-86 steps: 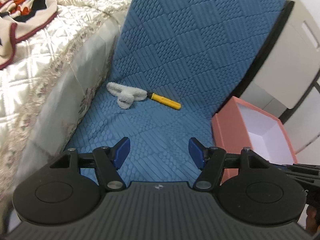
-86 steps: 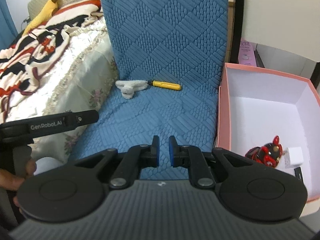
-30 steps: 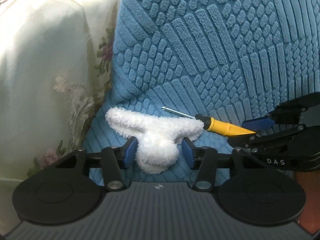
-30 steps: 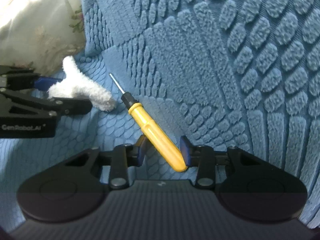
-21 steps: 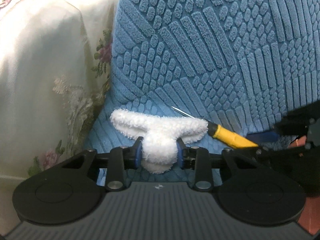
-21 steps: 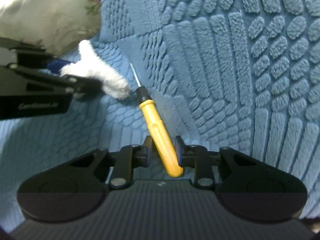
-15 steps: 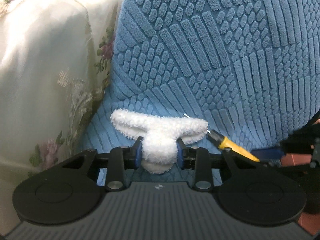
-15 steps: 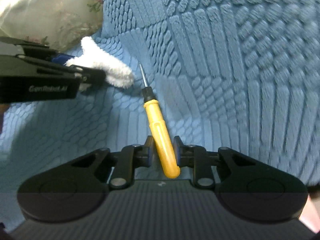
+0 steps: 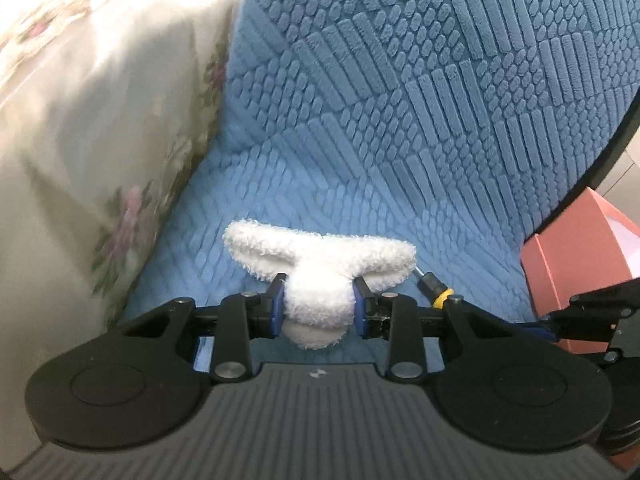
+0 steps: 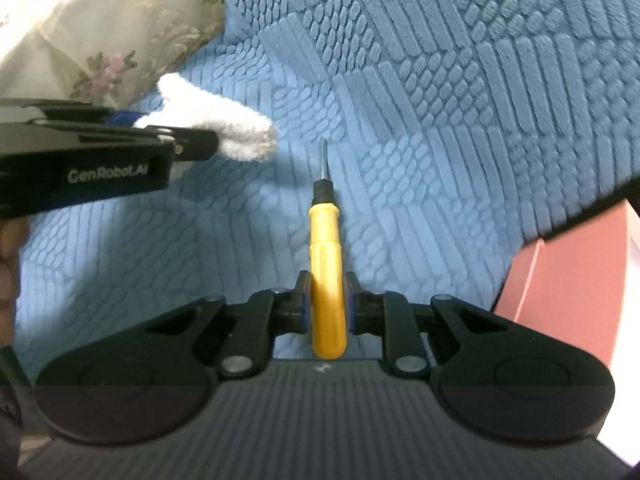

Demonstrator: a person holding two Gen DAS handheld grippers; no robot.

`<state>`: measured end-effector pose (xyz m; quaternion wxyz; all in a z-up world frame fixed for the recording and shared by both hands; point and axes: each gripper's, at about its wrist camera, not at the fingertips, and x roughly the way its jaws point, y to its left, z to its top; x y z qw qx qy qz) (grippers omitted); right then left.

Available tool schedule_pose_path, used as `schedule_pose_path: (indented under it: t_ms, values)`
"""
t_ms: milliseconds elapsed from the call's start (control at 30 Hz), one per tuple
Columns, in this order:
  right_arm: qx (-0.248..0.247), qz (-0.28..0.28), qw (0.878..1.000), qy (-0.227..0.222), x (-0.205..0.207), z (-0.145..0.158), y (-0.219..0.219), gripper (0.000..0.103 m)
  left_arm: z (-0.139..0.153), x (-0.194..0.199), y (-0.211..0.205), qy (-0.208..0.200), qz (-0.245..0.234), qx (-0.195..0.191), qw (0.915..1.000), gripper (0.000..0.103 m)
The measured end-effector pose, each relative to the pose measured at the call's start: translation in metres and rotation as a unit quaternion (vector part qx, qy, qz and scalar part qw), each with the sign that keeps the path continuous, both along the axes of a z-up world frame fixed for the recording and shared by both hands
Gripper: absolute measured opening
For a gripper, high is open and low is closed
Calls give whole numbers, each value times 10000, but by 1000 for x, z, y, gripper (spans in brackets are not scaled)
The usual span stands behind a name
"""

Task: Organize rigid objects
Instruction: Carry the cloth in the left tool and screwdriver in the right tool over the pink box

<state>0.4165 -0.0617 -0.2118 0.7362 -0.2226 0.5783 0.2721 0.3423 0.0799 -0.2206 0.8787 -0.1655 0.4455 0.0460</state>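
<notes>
Blue textured fabric [image 9: 400, 128] fills most of both views, a quilted cover with raised blocks and ribs. Your left tongs [image 9: 319, 309] are clamped on the fluffy white object [image 9: 320, 268]: the blue pads press into its rounded lower lobe from both sides, and its two fuzzy wings spread out left and right above the fingers. It looks lifted clear of the cover, though the picture does not let you be sure of that.

Your right tongs [image 10: 326, 306] have just been closing, and their pads now pinch the yellow handle of the screwdriver [image 10: 325, 264]. The handle's rounded end pokes back toward the camera, and the black collar and thin metal shaft point straight ahead, away from you, over the blue cover. From the left wrist view only the screwdriver's tip end shows, just beside the right wing of the white object.

In the right wrist view the left tongs come in from the left edge, with the white object's wing sticking out past them, near the screwdriver's shaft but not touching it. Part of a hand [image 10: 8, 248] shows at that same edge.

Cream floral bedding [image 9: 88, 128] lies along the left of the blue cover. To the right a pink box [image 9: 560, 264] stands just beside the cover's dark edge, its pale inside partly visible.
</notes>
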Motion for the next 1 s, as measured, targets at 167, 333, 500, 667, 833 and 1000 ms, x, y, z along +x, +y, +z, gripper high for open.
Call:
schedule_pose_path:
  t_ms: [167, 333, 500, 667, 833, 1000]
  values:
    - [117, -466, 9988, 59, -20, 16, -18, 20, 1, -23, -1, 104, -47, -29, 9999, 38]
    - [133, -792, 9967, 76, -45, 15, -31, 20, -2, -47, -15, 311, -143, -27, 9994, 38]
    - [172, -1056, 9942, 132, -73, 19, -47, 20, -5, -68, -28, 510, -174, -109, 9985, 38]
    - [250, -1138, 9930, 199, -104, 25, -58, 20, -5, -86, -38, 545, -152, -179, 9982, 38]
    - [336, -1164, 9922, 290, -132, 22, -63, 20, -2, -98, -44, 538, -126, -233, 9982, 38]
    - [514, -1318, 9894, 316, -138, 14, -70, 21, 1, -103, -50, 551, -230, -142, 9981, 38]
